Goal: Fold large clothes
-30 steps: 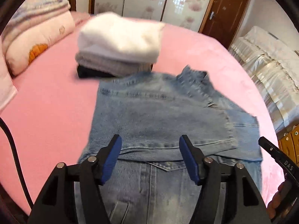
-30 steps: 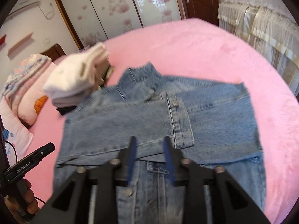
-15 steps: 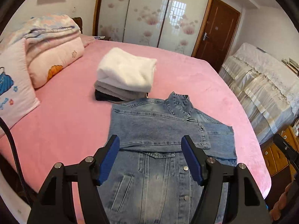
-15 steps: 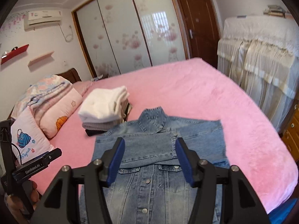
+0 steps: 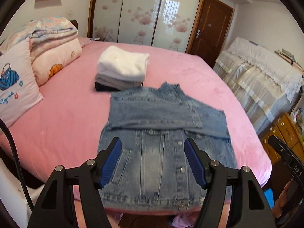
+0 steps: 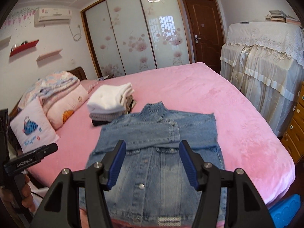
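**Denim jacket on bed, sleeves crossed over chest; both grippers empty**

- Denim jacket (image 6: 157,155) lies flat, front side up, on the pink bed (image 6: 237,117), at the near edge, hem toward the cameras, collar pointing to 12 o'clock.
- Both sleeves folded in across the chest, one overlapping the other.
- Left gripper (image 5: 153,161): blue pads well apart, nothing between them, raised clear above the jacket's lower front.
- Right gripper (image 6: 153,164): pads apart, holding nothing, likewise above the lower front.
- Stack of folded clothes (image 5: 121,68) at about 11 o'clock from the collar, just beside the jacket's shoulder; white piece on top, grey and dark below.
- Pillow (image 5: 17,83) and rolled quilt (image 5: 51,45) at 9 to 10 o'clock on the bed.
- Sliding wardrobe doors (image 6: 133,34) with flower print at 12 o'clock behind the bed; brown door (image 6: 205,30) at 1 o'clock.
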Motion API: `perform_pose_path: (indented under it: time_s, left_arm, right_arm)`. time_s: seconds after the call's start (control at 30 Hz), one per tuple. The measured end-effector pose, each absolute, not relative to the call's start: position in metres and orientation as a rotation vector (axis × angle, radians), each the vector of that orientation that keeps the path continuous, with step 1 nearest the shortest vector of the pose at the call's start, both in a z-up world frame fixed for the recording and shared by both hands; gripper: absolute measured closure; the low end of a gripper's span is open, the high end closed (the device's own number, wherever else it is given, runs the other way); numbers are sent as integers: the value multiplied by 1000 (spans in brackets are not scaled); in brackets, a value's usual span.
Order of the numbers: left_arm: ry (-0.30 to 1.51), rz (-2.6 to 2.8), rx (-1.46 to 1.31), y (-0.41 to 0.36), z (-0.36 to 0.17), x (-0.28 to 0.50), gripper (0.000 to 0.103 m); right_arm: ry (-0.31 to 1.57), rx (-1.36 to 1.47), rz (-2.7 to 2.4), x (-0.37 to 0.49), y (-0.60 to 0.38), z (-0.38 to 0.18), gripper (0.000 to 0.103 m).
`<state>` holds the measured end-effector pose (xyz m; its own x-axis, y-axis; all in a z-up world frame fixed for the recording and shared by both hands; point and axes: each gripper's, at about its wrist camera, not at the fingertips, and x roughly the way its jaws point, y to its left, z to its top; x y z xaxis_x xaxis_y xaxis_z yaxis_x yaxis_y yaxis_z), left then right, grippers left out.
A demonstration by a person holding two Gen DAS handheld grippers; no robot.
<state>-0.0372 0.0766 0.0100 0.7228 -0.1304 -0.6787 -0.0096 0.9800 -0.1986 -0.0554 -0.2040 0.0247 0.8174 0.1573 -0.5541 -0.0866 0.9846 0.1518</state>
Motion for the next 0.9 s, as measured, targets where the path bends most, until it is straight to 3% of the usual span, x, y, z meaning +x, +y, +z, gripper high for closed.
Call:
perform_pose_path:
  time_s: [0.47,0.9]
  left_arm:
    - [909,-58,-195,91,-104,-38,36]
    - [1073,72,-232,164,-210,-43,36]
  right_arm:
    - [773,67,49,-74,-233,-66,45]
    - [964,81,-28,-59,-309,-161,45]
